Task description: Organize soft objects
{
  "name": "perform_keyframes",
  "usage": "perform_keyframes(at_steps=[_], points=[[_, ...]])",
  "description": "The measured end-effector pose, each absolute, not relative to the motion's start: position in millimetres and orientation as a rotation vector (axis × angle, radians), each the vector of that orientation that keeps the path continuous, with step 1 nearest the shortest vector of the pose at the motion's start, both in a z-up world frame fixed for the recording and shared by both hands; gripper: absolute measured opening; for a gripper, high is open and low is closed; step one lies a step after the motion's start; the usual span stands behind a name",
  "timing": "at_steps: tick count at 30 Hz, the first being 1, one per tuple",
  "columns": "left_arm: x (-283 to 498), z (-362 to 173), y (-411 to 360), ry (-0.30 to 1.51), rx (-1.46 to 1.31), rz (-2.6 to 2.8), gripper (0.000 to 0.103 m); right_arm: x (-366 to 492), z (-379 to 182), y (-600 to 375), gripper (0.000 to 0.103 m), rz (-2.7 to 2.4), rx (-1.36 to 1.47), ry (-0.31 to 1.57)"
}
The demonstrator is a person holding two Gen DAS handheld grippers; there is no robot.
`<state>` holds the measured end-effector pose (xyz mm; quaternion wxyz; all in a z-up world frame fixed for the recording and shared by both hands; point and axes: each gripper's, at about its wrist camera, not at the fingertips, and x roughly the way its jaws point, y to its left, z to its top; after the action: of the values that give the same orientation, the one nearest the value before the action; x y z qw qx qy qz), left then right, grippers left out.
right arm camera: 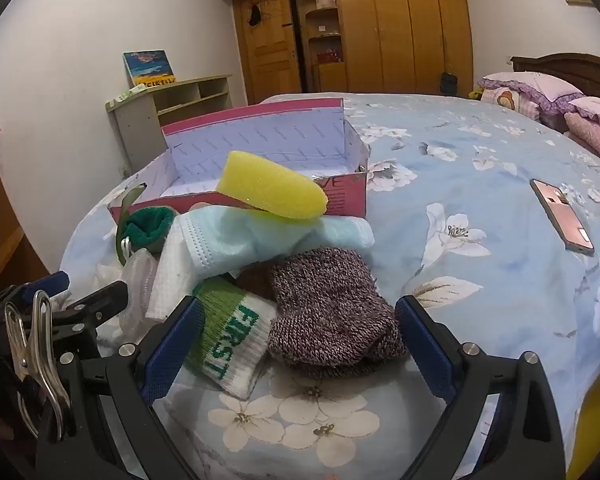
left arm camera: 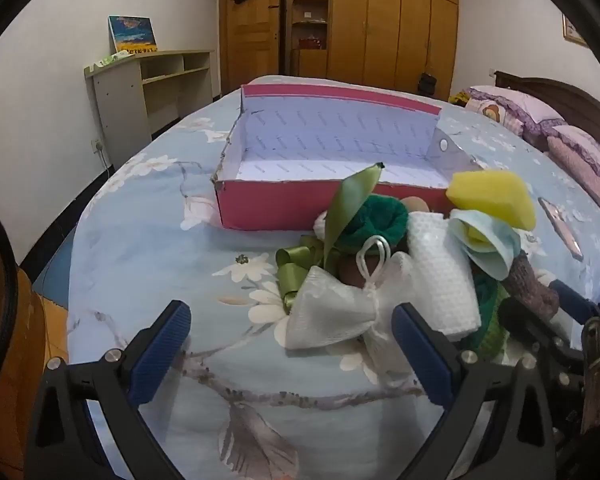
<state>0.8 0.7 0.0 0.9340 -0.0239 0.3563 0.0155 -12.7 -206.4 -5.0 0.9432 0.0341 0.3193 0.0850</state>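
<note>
Your pile of soft things lay on the bed [right arm camera: 480, 152], heaped against the near wall of the open pink box [left arm camera: 268, 208], which was empty inside.

Largest was the brown knit sock [right arm camera: 332, 304], at the near edge: thick, limp and grippy, best pinched through the bunched middle. Beside it lay the white cloth [left arm camera: 440, 272], light and floppy; it would drape, so a fold was the place to take it. The face mask [right arm camera: 236, 240] was thin and slick, likely to slip unless you caught several layers. On top of it rested the yellow sponge [right arm camera: 272, 192], springy and nearly weightless; it probably needed a squeeze across its narrow side. The mesh pouch [left arm camera: 332, 312] lay nearest your left gripper [left arm camera: 292, 344]; the knotted neck below its cord loop looked the surest hold. The green ribbon [left arm camera: 340, 208] was smooth, so the curled bunch was better than the tail.

Both jaws stood wide apart, holding nothing; the right gripper [right arm camera: 300, 344] hovered around the sock and a green-and-white sock [right arm camera: 232, 344].
</note>
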Motion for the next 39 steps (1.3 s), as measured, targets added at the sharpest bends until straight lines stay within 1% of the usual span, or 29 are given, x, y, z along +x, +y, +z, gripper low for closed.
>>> perform_keyframes(at_steps=[6, 8, 10, 39], points=[[8, 4, 7, 0.760, -0.081, 0.016, 0.102, -13, -5, -208, 0.098, 0.182, 0.076, 0.643], [0, 9, 0, 0.740, -0.061, 0.019, 0.102, -14, -6, -208, 0.098, 0.183, 0.073, 0.641], [-5, 8, 0, 0.730, -0.049, 0.015, 0.102, -6, -6, -206, 0.098, 0.175, 0.078, 0.664], [-1, 1, 4, 0.753, -0.083, -0.005, 0.102, -12, -9, -206, 0.098, 0.178, 0.079, 0.666]])
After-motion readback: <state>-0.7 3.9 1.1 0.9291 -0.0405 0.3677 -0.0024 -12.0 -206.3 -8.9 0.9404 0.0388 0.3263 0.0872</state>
